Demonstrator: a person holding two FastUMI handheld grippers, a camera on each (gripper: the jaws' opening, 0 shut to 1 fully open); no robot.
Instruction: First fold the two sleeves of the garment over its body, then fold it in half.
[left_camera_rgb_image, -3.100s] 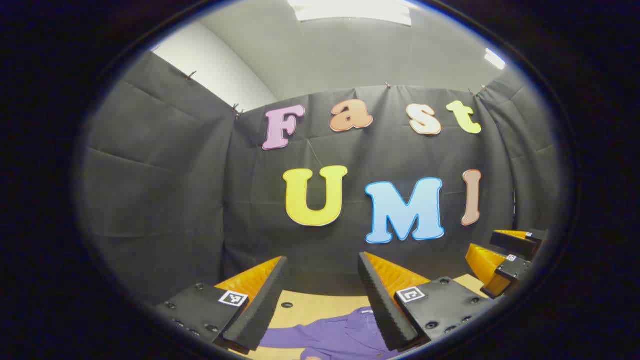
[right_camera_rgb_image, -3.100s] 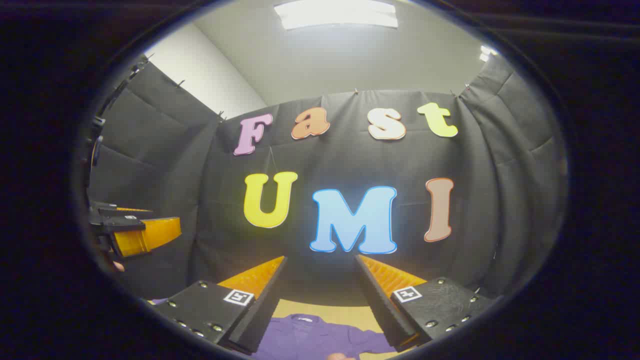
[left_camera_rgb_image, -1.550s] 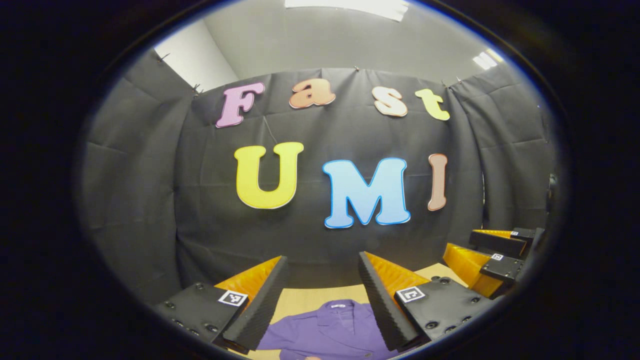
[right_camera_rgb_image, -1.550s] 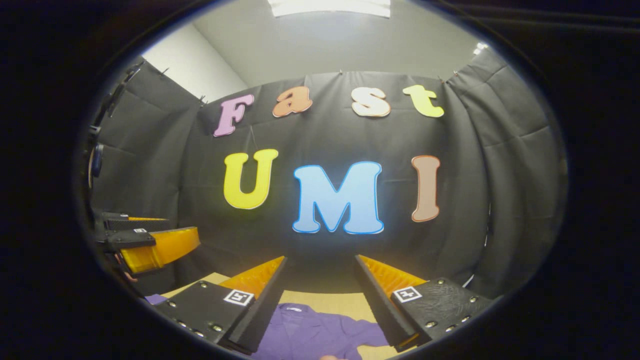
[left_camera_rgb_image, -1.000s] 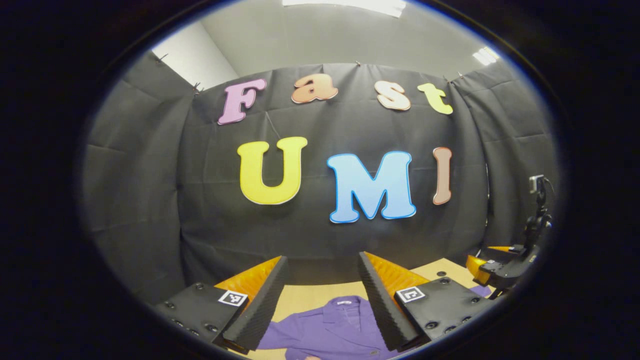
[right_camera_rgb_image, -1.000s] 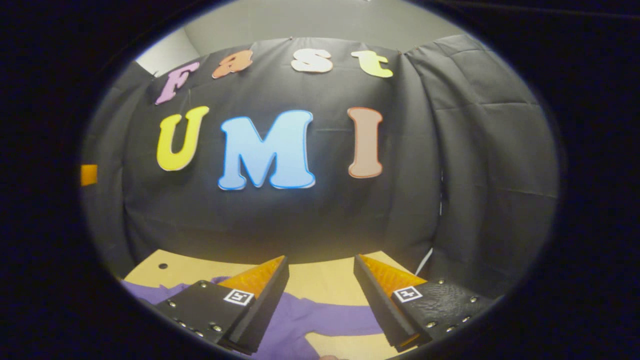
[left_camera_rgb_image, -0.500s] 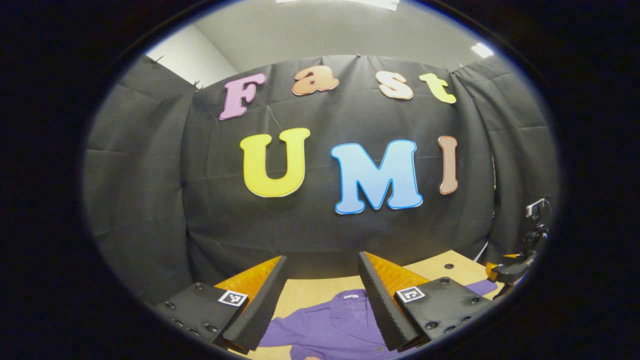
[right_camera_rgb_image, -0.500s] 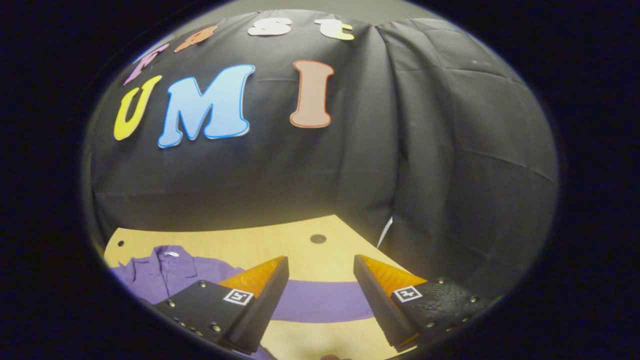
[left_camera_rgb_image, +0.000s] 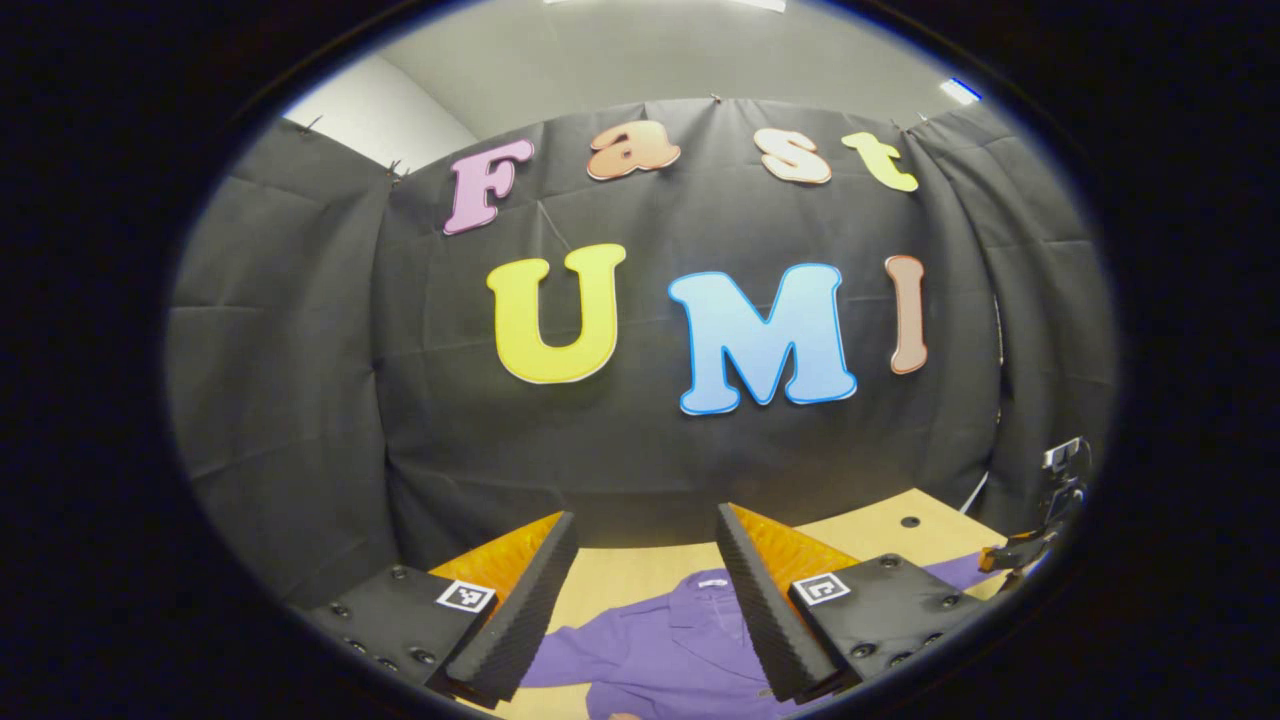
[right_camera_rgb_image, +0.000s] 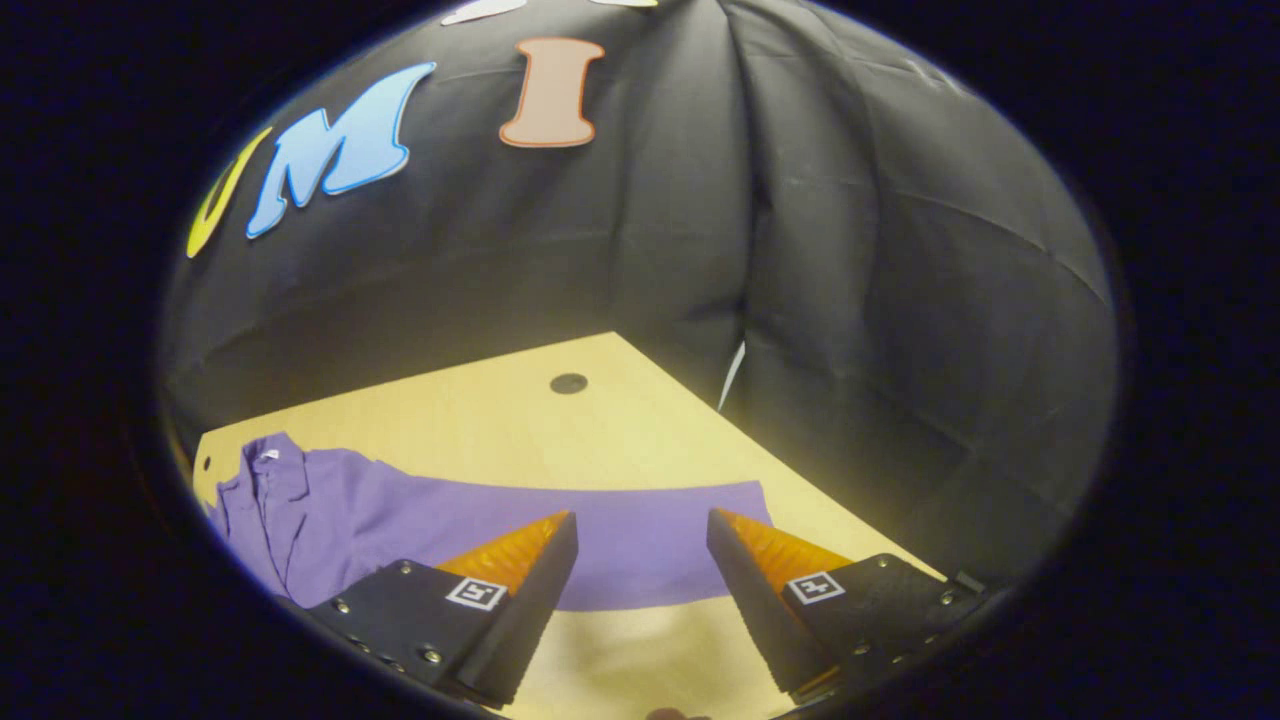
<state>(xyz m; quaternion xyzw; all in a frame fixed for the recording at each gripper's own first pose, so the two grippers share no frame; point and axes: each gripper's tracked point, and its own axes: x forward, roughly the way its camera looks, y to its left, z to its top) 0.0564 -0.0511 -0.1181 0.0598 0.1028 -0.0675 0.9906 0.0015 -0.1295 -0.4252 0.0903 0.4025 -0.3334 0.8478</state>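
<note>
Above the wooden table (right_camera_rgb_image: 480, 410), right gripper (right_camera_rgb_image: 640, 540) pitched down, fingers spread, nothing between them; the purple garment's (right_camera_rgb_image: 330, 510) outstretched sleeve (right_camera_rgb_image: 640, 530) lies flat just beyond its tips. Left gripper (left_camera_rgb_image: 645, 540) held level, likewise spread, with the garment's collar (left_camera_rgb_image: 712, 582) beneath and ahead.

one purple garment (right_camera_rgb_image: 420, 515), one table (right_camera_rgb_image: 480, 420), two grippers (right_camera_rgb_image: 640, 545)

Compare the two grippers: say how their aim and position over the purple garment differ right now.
The right gripper tilts down over the garment's outstretched sleeve; the left gripper points more level, toward the booth wall. The right frames the sleeve near its cuff; the left frames the collar and body. Both are open, holding nothing, above the purple garment on the wooden table.
</note>
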